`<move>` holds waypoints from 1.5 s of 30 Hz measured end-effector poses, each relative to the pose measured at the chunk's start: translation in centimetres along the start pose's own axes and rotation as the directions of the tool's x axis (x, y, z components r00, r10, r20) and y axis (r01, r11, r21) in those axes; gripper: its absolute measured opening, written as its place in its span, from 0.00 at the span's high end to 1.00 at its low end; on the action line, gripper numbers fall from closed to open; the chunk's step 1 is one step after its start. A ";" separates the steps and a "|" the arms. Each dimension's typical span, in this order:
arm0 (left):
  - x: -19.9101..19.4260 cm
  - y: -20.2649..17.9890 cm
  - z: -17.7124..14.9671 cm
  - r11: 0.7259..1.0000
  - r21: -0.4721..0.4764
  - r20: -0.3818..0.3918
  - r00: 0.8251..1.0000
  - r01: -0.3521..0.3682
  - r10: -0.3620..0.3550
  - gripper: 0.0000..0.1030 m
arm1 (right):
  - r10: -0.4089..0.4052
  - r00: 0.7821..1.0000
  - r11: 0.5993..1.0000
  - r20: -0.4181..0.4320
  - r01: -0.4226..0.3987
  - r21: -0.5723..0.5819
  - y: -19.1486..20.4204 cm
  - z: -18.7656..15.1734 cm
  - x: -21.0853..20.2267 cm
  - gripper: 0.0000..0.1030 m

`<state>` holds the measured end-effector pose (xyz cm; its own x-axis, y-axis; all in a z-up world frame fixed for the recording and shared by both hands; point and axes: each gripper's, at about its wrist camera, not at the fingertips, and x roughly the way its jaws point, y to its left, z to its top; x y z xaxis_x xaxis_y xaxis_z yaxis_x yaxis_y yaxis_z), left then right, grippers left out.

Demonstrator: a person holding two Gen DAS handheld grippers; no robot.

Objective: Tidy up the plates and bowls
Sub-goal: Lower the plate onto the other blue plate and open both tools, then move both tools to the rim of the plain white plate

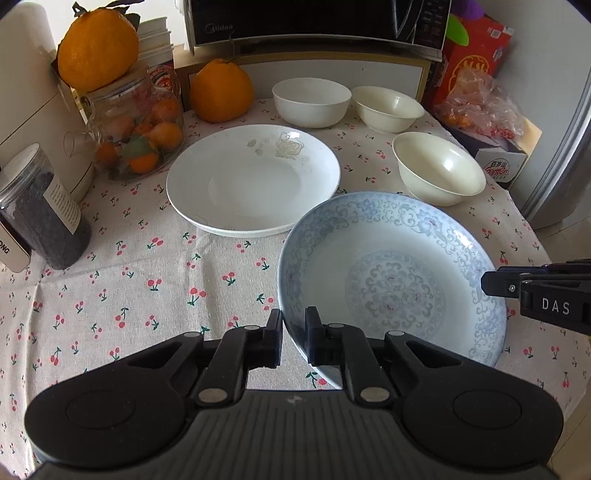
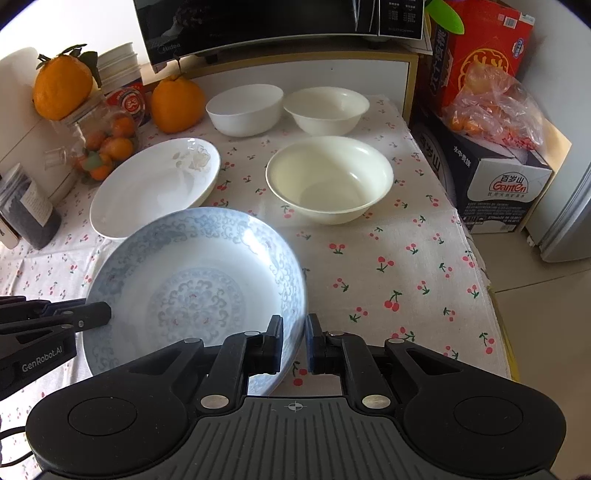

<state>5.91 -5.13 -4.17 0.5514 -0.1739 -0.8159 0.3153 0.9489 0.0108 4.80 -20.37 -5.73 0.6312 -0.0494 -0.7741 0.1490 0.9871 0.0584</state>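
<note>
A blue-patterned plate (image 1: 391,273) is held tilted above the cherry-print cloth. My left gripper (image 1: 293,332) is shut on its near-left rim. My right gripper (image 2: 294,338) is shut on its right rim; the plate also shows in the right wrist view (image 2: 192,280). The right gripper's fingers show at the plate's far edge in the left view (image 1: 495,284). A white plate (image 1: 253,179) with a pale rose print lies behind it. A cream bowl (image 1: 437,168) stands to the right. A white bowl (image 1: 311,101) and another cream bowl (image 1: 388,107) stand at the back.
A glass jar of small oranges (image 1: 136,129), a dark-filled jar (image 1: 44,214) and two large oranges (image 1: 221,90) line the left and back. A microwave (image 1: 317,22) sits behind. Boxes (image 2: 495,177) and a bag of fruit (image 2: 491,107) stand right. The table edge (image 2: 495,295) drops off at right.
</note>
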 end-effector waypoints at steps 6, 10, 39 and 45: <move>0.0 0.4 0.1 1.000 -0.010 -0.003 1.000 0.026 -0.026 0.81 | 0.009 1.000 1.000 0.004 -0.009 0.016 -0.2 0.0 -0.2 0.83; -0.1 0.8 0.1 0.998 -0.038 0.002 0.999 0.052 -0.052 0.68 | 0.030 0.999 0.999 0.017 -0.031 0.034 -0.5 0.4 -0.5 0.78; 1.3 8.2 5.3 0.960 -0.281 0.069 0.998 0.013 0.007 0.01 | 0.205 0.968 0.978 0.145 -0.209 0.016 4.8 7.7 0.8 0.12; 2.5 9.8 4.9 0.943 -0.332 0.124 0.992 0.032 0.010 0.01 | 0.236 0.961 0.971 0.144 -0.240 0.009 5.2 7.9 3.4 0.12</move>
<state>14.11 2.42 -3.29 0.6459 -0.1959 -0.7379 0.0584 0.9764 -0.2081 13.73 -16.61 -3.02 0.7514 0.1633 -0.6393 0.0004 0.9688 0.2479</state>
